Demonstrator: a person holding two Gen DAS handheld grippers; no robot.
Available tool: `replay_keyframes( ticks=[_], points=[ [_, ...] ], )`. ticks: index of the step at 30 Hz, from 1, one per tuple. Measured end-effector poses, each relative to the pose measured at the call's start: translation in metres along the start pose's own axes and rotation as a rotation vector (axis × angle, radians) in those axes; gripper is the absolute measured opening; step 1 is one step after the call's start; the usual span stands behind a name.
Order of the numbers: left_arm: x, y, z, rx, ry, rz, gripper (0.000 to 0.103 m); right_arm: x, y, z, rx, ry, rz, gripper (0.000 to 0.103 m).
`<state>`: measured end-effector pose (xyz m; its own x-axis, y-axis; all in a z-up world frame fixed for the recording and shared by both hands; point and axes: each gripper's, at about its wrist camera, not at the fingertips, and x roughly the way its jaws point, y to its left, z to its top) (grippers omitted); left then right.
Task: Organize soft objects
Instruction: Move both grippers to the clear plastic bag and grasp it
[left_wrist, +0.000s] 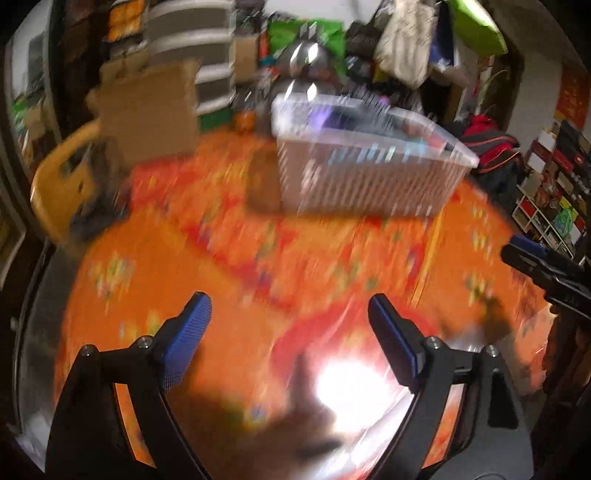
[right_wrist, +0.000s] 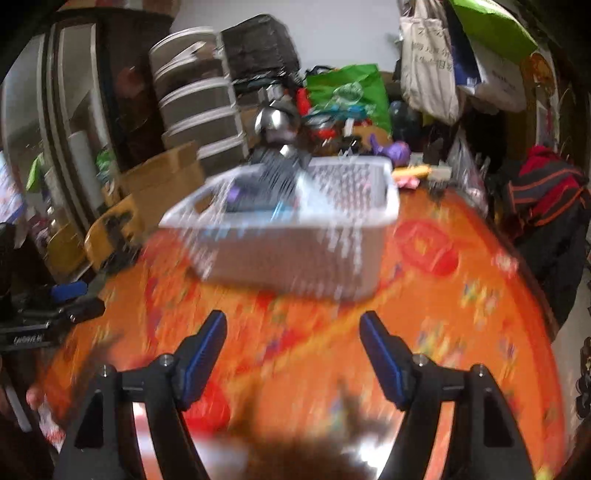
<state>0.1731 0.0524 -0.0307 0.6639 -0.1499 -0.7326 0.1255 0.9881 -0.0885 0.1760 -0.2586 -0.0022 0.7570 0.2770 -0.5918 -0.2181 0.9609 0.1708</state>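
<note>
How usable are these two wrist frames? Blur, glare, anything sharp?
Left wrist: heavy motion smear over the orange patterned tablecloth and white slatted plastic basket; blown-out glare patch near the bottom; only the left tool is crisp. Right wrist: same smear on the basket, dark shadow at the bottom edge, right tool sharp; fisheye bends both.

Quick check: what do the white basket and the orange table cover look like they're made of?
The white basket looks like rigid moulded plastic: perforated walls, a thick rolled rim, a handle cutout. The orange table cover looks like glossy vinyl or oilcloth rather than woven cloth, since it throws back a hard glare; blur leaves that open.
</note>
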Motion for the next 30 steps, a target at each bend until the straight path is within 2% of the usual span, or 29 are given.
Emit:
replay_keyframes(
  ticks=[4, 8, 11, 13, 19, 22, 26, 28, 30],
  points=[
    [-0.011, 0.02, -0.046, -0.046, 0.019, 0.033, 0.085, 0.0, 0.012, -0.059, 0.03, 0.074, 0.047, 0.074],
    [-0.019, 0.029, -0.078, -0.081, 0.018, 0.039, 0.085, -0.006, 0.027, -0.092, 0.039, 0.076, 0.065, 0.072],
    [-0.018, 0.031, -0.096, -0.118, 0.024, 0.023, 0.085, -0.009, 0.036, -0.102, 0.041, 0.068, 0.071, 0.068],
    [-0.012, 0.026, -0.107, -0.106, 0.041, 0.03, 0.085, -0.005, 0.043, -0.107, 0.019, 0.08, 0.06, 0.062],
    [-0.016, 0.018, -0.122, -0.115, 0.0, 0.017, 0.085, 0.004, 0.051, -0.107, -0.013, 0.106, 0.051, 0.057],
    [-0.014, 0.014, -0.123, -0.099, -0.009, 0.014, 0.084, 0.008, 0.055, -0.109, -0.029, 0.125, 0.047, 0.046],
    [-0.012, 0.006, -0.122, -0.06, -0.031, 0.001, 0.076, 0.006, 0.06, -0.113, -0.061, 0.122, 0.013, 0.04],
    [-0.011, 0.002, -0.121, -0.044, -0.042, -0.01, 0.069, 0.005, 0.061, -0.115, -0.074, 0.117, 0.0, 0.033],
    [-0.011, -0.001, -0.121, -0.033, -0.051, -0.027, 0.056, 0.001, 0.061, -0.118, -0.079, 0.114, -0.01, 0.029]
  ],
)
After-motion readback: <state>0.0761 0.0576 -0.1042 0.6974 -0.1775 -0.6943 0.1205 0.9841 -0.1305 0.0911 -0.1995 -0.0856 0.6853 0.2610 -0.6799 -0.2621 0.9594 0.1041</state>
